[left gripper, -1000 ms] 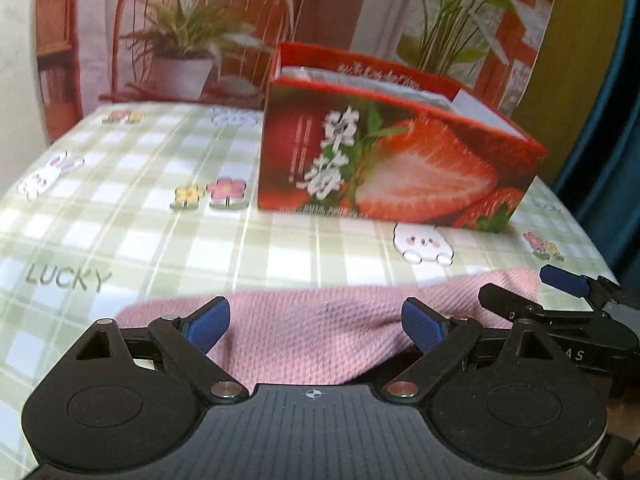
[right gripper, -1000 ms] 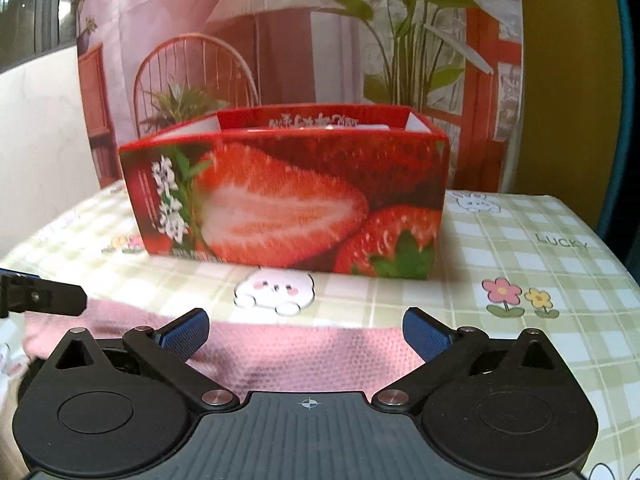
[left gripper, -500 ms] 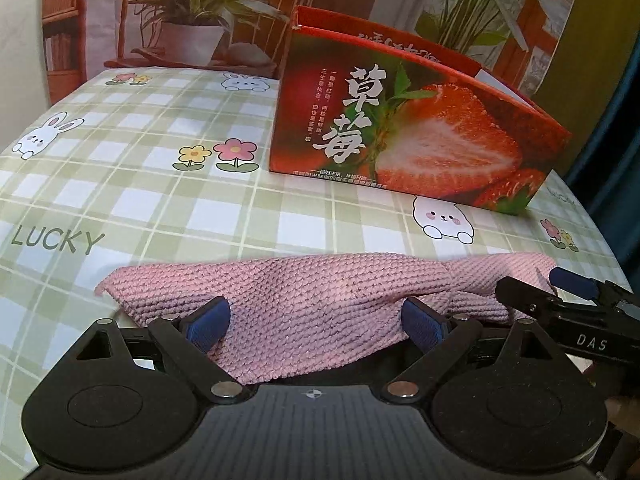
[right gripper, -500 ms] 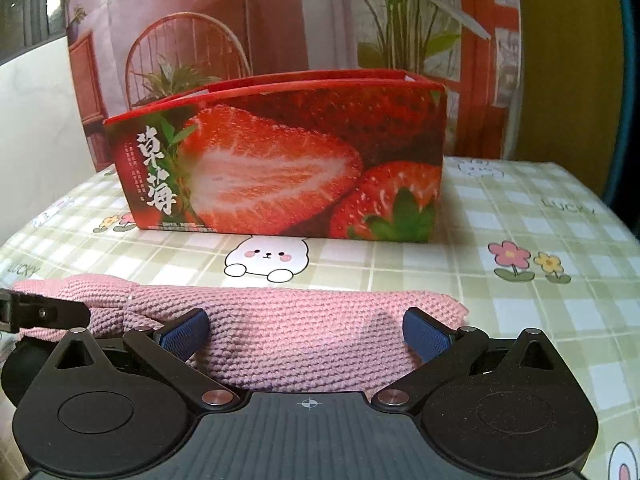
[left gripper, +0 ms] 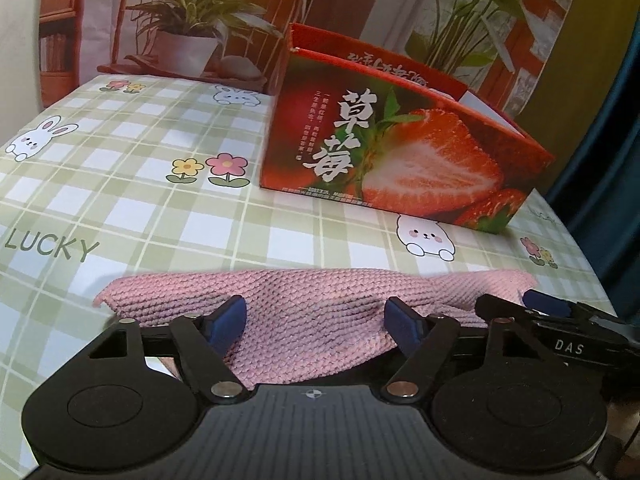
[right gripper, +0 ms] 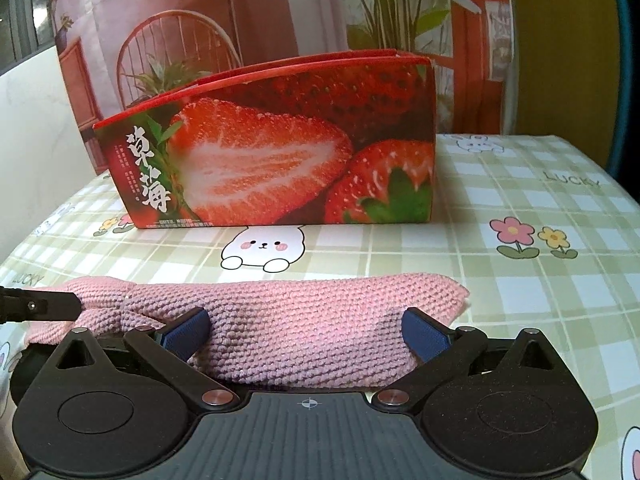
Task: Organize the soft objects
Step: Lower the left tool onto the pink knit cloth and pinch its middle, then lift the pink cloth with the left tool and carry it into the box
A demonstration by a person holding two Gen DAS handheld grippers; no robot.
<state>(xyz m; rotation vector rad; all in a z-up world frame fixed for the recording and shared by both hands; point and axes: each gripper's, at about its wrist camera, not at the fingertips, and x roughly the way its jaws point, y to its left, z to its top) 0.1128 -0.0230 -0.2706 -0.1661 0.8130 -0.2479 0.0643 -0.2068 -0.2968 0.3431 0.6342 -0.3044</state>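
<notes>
printed backdrop (right gripper: pixel 280 8) behind green checked tablecloth (left gripper: pixel 120 200).

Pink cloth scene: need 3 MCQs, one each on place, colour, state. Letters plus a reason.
1. Where does the pink knitted cloth lie?
A. inside the strawberry box
B. on the tablecloth, in front of the strawberry box
C. on a chair

2. What colour are the pads of the tongs?
A. blue
B. yellow
C. white

3. The strawberry box is:
A. tipped on its side
B. upright, top open
C. crushed flat

Key: 1 B, the cloth lies flat on the checked tablecloth, nearer than the box. 2 A, both views show blue pads. 3 B, the left view shows its open top.
</notes>
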